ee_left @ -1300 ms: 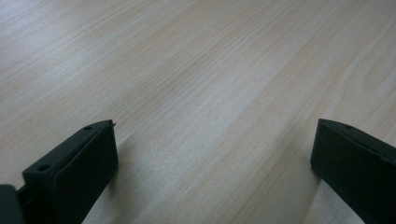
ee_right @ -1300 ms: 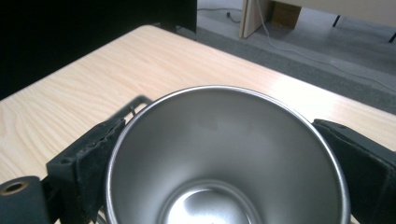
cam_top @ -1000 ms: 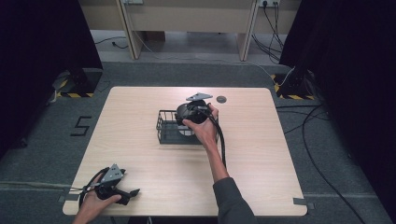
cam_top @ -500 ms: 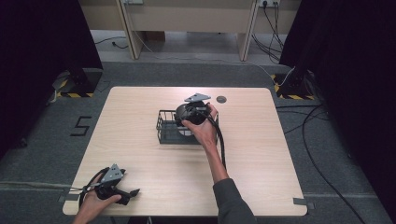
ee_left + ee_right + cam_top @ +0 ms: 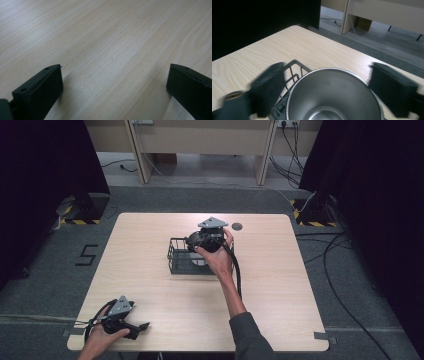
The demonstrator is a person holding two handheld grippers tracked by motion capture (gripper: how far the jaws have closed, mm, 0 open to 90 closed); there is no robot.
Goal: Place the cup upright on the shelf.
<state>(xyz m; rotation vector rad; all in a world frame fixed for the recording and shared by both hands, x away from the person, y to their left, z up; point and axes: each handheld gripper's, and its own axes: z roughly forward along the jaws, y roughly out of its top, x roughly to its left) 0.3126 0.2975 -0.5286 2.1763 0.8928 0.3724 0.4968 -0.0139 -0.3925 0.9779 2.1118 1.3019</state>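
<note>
L tool (image 5: 134, 327) rests idle on the surface (image 5: 150, 235) at the near-left corner, jaws wide apart w/ nothing between, parked out of the way. Mid-surface sits a black wire basket (image 5: 181, 257) w/ a steel cup (image 5: 334, 95) at its right end. R tool (image 5: 334, 87) hangs over the cup, jaws apart straddling the rim, not clamped; prob. lined up to grip or just let go, can't tell which.

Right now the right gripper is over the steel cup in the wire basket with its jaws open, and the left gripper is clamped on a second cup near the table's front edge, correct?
Not quite. The left gripper holds nothing: the left gripper view shows its jaws open over bare table. The right gripper does straddle the steel cup in the wire basket, jaws open.
</note>
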